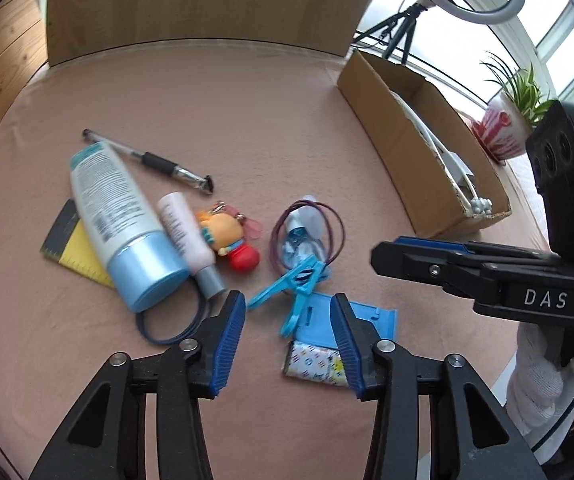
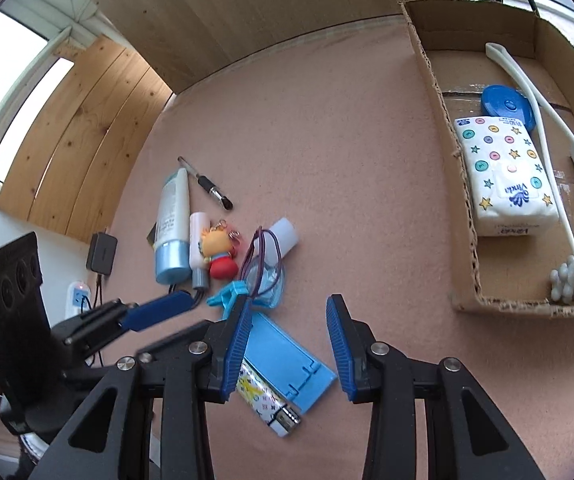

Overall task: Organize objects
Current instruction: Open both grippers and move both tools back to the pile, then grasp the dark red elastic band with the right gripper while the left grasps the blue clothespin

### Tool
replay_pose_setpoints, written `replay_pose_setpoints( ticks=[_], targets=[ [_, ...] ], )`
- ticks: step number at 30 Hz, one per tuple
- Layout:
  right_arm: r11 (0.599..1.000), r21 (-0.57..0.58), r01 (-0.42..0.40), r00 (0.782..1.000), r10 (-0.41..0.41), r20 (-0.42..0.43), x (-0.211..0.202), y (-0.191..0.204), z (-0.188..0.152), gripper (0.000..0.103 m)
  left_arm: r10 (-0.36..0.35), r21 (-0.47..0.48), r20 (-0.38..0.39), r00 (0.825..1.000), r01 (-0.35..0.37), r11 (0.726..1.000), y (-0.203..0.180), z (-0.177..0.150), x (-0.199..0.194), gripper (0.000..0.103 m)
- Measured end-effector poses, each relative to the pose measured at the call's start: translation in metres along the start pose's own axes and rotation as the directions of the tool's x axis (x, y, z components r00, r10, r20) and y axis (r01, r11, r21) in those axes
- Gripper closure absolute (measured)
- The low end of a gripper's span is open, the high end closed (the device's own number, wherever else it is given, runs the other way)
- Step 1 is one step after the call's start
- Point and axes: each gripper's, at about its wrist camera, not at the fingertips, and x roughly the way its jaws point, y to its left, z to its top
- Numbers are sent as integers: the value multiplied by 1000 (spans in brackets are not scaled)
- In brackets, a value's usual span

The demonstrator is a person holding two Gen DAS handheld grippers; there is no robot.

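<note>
Centrally, flat light-blue plastic stand (image 2: pixel 287 360), ridged.

Bright, even daylight from the windows (image 1: pixel 559 20), blown out white in both views. Soft, faint shadows on the pink cloth (image 1: pixel 247 128). Strong fisheye bending and dark vignette at the corners. Slight blur on the tube (image 1: pixel 119 216) and nearby clutter.

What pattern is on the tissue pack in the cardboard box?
The tissue pack is white with coloured buttons and stars, seen best in the right wrist view.
</note>
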Motion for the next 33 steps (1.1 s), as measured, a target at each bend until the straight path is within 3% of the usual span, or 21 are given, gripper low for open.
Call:
replay_pose_setpoints(
  ticks=[6, 15, 21, 24, 29, 33],
  targets=[
    [999, 39, -34, 999, 35, -38, 11, -3, 16, 68, 12, 74, -17, 1000, -11, 997, -14, 6, 15, 57],
    [998, 42, -36, 995, 40, -87, 29, 9, 28, 69, 24, 73, -6, 1000, -24, 997, -9, 6, 9, 57],
    [999, 38, -11, 994, 15, -108, 34, 8, 30, 90, 15, 49, -23, 1000, -13, 999, -3, 9, 15, 59],
    [999, 35, -2, 995, 6, -100, 32, 6, 30, 95, -4, 29, -33, 999, 5, 1000, 0, 11, 20, 71],
    [999, 50, 9, 997, -5, -76, 25, -1, 29, 99, -18, 10, -37, 999, 18, 1000, 1, 9, 25, 98],
    [998, 56, 1, 998, 3, -59, 18, -4, 25, 100, -6, 1, -25, 1000, 6, 1000, -1, 0, 24, 98]
  ],
)
